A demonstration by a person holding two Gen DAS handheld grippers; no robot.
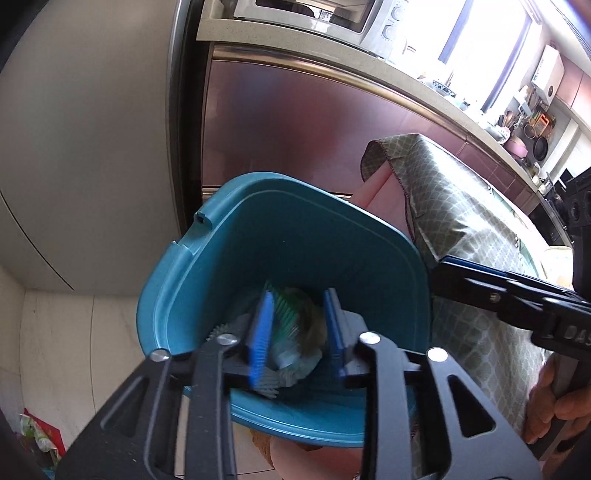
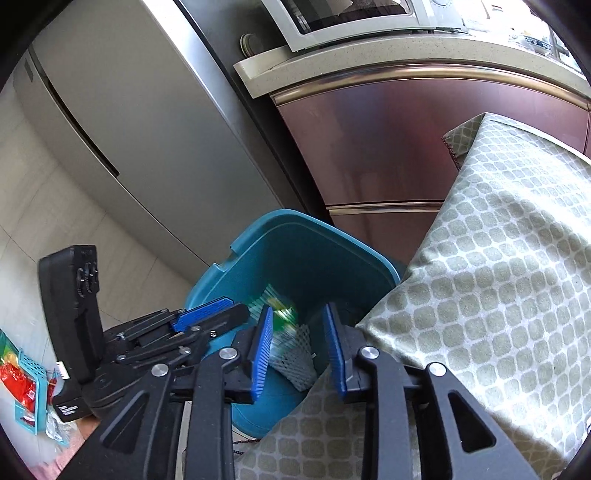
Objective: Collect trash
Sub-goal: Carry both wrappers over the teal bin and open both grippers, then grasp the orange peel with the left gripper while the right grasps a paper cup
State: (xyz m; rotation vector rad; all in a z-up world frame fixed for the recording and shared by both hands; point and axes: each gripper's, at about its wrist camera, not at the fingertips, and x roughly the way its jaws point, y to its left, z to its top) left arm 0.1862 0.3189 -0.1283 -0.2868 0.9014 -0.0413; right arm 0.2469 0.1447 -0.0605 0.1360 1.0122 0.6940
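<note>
Trash, a crumpled green-and-white wrapper (image 1: 295,332) plus grey foam netting (image 2: 295,363), sits down inside the teal plastic bin (image 1: 177,295) next to the patterned tablecloth. Left gripper (image 1: 297,332) and right gripper (image 2: 301,347) both hang wide open over it, holding nothing. Main risk imo: bumping the rim and tipping it.

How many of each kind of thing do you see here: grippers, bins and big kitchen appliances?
Grippers: 2, the left gripper and the right gripper
Bins: 1, the teal bin
Appliances: 2, the fridge and the microwave
Total: 5
</note>
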